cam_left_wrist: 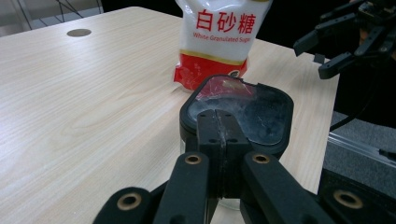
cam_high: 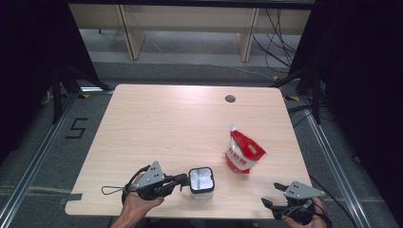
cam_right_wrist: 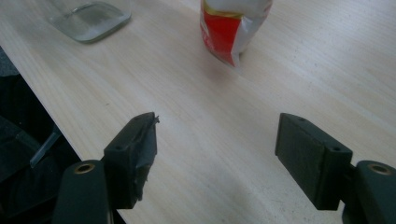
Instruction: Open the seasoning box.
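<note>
Each hand-held unit is a black two-jaw gripper. The left gripper and the right gripper each carry a grey three-cornered plate on top, marked with small dark fastener holes. A thin black cable loops out from the left unit. In the left gripper view, the link arms are matt black with rounded ends, each fitted with a brass-coloured pivot bushing; the jaws are flat rectangular black blocks with small recessed screw holes. In the right gripper view, one pad has a ragged, frayed black lining at its tip, while the other is a clean-edged block. No sleeves cover the forearms.
</note>
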### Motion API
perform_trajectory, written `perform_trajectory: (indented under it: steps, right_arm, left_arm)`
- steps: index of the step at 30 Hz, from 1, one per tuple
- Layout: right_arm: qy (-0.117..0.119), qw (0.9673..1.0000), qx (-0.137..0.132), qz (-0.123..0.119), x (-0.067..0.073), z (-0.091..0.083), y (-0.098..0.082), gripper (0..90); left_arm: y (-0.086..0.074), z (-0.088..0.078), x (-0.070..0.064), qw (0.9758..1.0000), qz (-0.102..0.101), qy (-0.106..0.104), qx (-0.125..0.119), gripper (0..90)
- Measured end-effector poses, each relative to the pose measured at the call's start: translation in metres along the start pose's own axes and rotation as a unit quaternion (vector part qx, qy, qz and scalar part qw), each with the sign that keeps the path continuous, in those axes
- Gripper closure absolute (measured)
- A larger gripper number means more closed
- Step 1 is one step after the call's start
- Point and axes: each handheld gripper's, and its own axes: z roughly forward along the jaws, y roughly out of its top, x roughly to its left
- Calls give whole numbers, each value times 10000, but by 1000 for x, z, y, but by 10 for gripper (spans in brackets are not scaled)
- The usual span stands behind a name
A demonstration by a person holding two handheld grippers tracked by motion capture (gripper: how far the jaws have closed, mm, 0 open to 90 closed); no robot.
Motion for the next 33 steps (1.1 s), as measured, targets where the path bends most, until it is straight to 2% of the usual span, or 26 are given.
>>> perform_trajectory:
  steps: [1,2,3,7,8,9,10,12,14,16,17,18,19,20,21,23,30,31,33]
  right_arm:
    - [-70,9999,-4,102,3,0,0,310]
    - [-228,9997,-87,-97,2,-1,1,321]
    - [-186,9997,-93,-105,3,-1,1,331]
    - [-145,9996,-83,-225,6,0,3,352]
    - [-166,9997,-36,-169,8,0,2,362]
    - [-148,9994,-43,-302,6,0,3,368]
    - [-141,9994,-49,-325,7,1,3,371]
    - [-136,9991,-84,-403,7,1,4,376]
    - [-132,9992,-75,-367,9,0,5,376]
    - [-119,9990,-83,-430,9,2,5,376]
    - [-114,9990,-78,-427,9,2,5,376]
    - [-112,9990,-74,-423,8,2,5,375]
    - [-112,9990,-73,-425,8,2,5,375]
    - [-110,9990,-74,-424,8,2,5,375]
    - [-110,9990,-73,-423,9,2,5,375]
    - [-135,9991,-60,-406,9,2,5,375]
    - [-88,9989,-95,-444,10,3,6,390]
    - [-93,9993,-84,-353,12,3,7,402]
    - [-26,9989,-134,-439,13,4,8,429]
  left_arm:
    - [1,0,-2,10000,-83,39,16,892]
    - [1,0,-3,9999,-45,90,71,891]
    - [0,0,-2,9999,-8,91,80,891]
    - [-1,0,-1,9999,-106,76,51,892]
    - [-1,-1,-1,9999,-78,72,72,892]
    - [-2,-1,-1,9997,-27,149,166,892]
    - [-3,0,1,9996,41,150,223,892]
    - [-6,0,3,9996,-129,122,204,892]
    - [-4,-1,4,9998,-70,105,130,892]
    - [-2,-2,2,9998,-173,84,-17,891]
    - [-1,-2,1,9999,-95,8,-76,892]
    - [0,-3,-1,9999,-99,50,-43,892]
    - [1,-2,-1,10000,-7,34,-17,891]
    - [0,0,-2,10000,-80,-4,-34,892]
    - [-1,0,-1,10000,63,4,75,892]
    - [-2,1,-1,10000,-88,14,20,891]
    - [-2,0,1,9999,-91,34,55,892]
    - [-2,0,1,9999,-111,28,32,892]
    - [-3,1,0,9997,-229,32,-62,891]
